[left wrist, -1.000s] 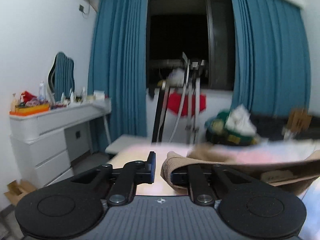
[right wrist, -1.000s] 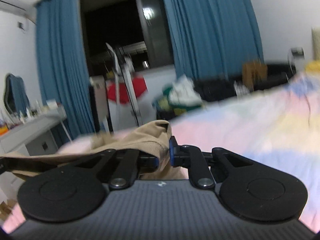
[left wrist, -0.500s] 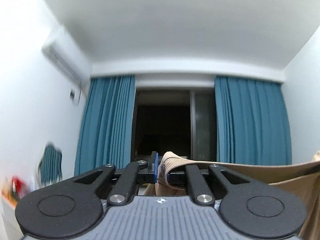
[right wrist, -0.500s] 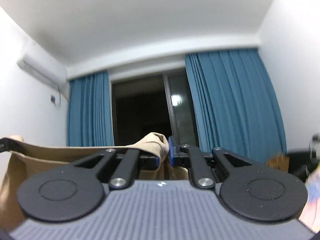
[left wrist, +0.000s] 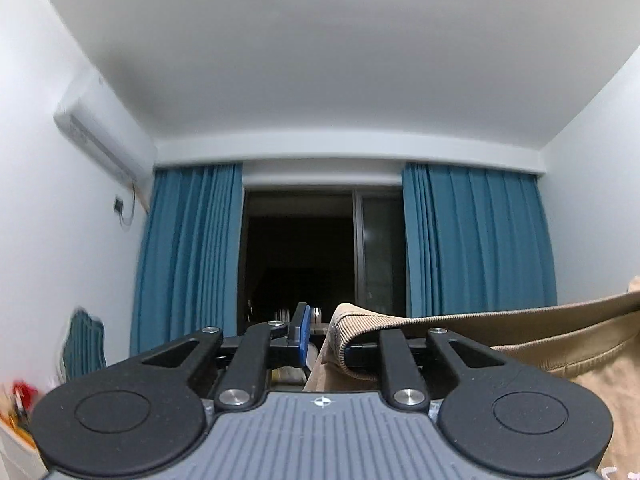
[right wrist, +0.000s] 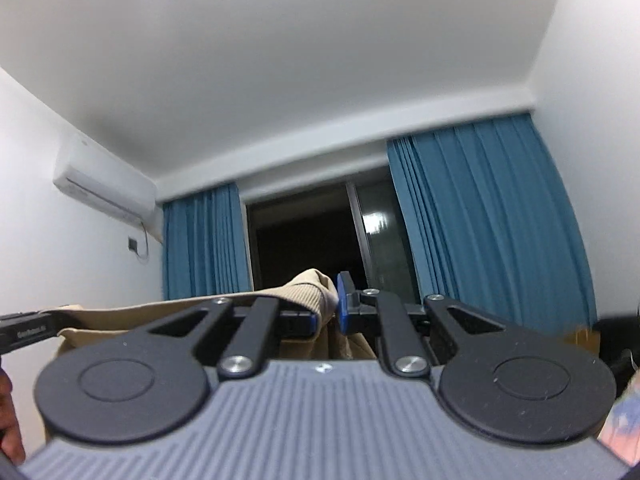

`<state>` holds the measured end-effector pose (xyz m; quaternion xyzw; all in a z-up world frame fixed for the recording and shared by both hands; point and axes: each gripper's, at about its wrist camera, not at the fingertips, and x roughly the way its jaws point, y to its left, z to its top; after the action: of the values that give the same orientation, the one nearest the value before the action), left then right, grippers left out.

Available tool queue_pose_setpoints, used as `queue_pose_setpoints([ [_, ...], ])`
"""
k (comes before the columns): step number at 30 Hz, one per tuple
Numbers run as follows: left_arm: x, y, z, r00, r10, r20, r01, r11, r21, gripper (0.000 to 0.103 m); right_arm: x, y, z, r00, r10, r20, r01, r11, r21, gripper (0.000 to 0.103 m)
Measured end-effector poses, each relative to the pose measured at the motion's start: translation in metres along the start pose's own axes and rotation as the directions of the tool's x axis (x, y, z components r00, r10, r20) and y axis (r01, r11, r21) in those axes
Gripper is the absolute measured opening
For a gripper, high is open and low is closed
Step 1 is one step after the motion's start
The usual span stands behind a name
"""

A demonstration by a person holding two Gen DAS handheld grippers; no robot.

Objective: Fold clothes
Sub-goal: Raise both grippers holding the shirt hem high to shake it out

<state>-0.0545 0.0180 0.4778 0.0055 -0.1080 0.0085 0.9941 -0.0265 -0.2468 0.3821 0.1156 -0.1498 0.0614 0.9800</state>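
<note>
Tan garment with a ribbed hem (left wrist: 520, 344) held high, top edge stretched level, running rightward from left gripper (left wrist: 318, 336), leftward from right gripper (right wrist: 329, 312). Right gripper clamped on its corner. Left gripper just opening, corner between the jaws, merely draped over one finger.

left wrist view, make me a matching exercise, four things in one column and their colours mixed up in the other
Things:
1. air conditioner
2. curtains
3. window
4. garment

Colours:
a. tan
b. dark, almost black
c. white
d. blue

Pairs: 1-c, 2-d, 3-b, 4-a
</note>
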Motion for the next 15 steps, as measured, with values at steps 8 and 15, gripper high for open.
queue_pose_setpoints([
  [8, 0.134, -0.006, -0.119, 0.985, 0.038, -0.17, -0.028, 0.998, 0.058, 0.017, 0.104, -0.035, -0.107, 0.969, -0.083, -0.234, 0.081, 0.997, -0.018, 0.013],
  [15, 0.297, -0.014, -0.274, 0.938, 0.076, -0.339, -0.048, 0.995, 0.091, 0.021, 0.245, -0.074, -0.252, 0.896, -0.186, -0.403, 0.156, 0.982, -0.105, 0.013],
])
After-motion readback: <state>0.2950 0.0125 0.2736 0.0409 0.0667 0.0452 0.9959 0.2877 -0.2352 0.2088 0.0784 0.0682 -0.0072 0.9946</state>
